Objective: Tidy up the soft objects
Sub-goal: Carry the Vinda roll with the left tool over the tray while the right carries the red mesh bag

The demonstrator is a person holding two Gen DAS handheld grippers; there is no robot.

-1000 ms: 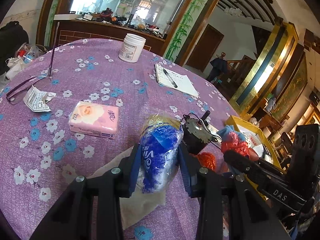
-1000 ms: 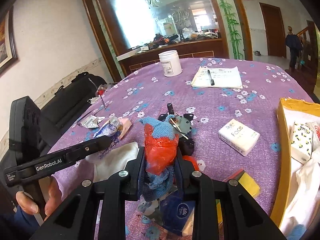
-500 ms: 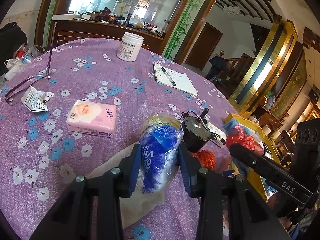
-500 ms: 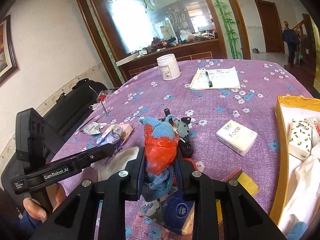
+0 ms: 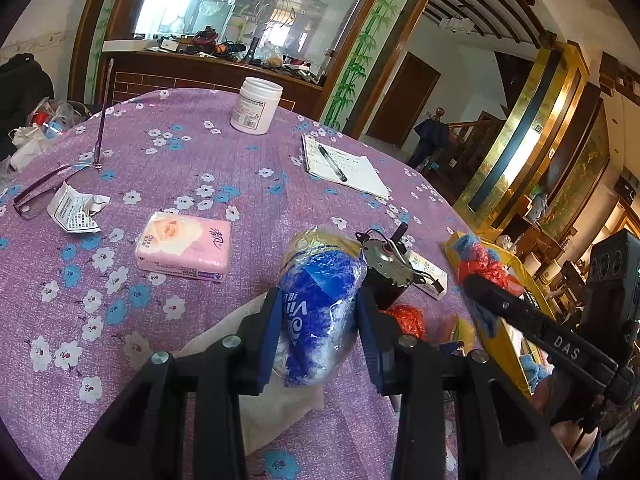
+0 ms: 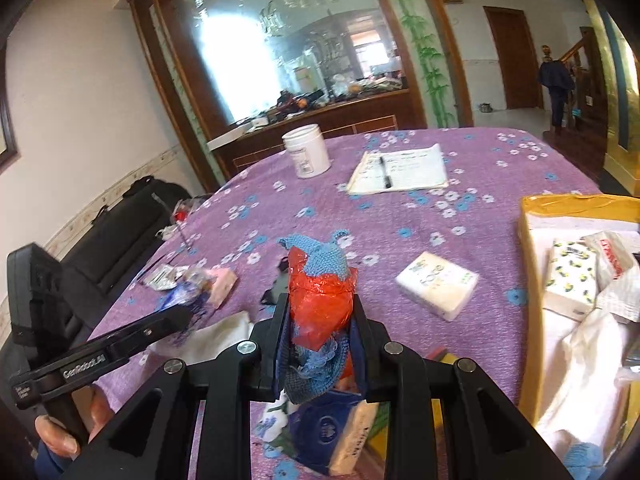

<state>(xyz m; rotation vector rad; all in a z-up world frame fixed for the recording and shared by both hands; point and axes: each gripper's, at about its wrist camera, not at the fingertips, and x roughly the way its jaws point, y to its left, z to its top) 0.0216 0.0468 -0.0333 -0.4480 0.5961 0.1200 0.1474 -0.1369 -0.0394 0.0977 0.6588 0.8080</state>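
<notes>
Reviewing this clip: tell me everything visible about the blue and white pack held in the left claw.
The blue and white pack is a soft, crinkly plastic-wrapped bundle, blue with white lettering, a gold band across its far end. It looks squashed and rounded. The left claw is shut on it, one pad on each side, holding it roughly upright, above a white cloth on the purple tablecloth. Whether it touches the cloth cannot be told. A small motor sits just beyond it.
</notes>
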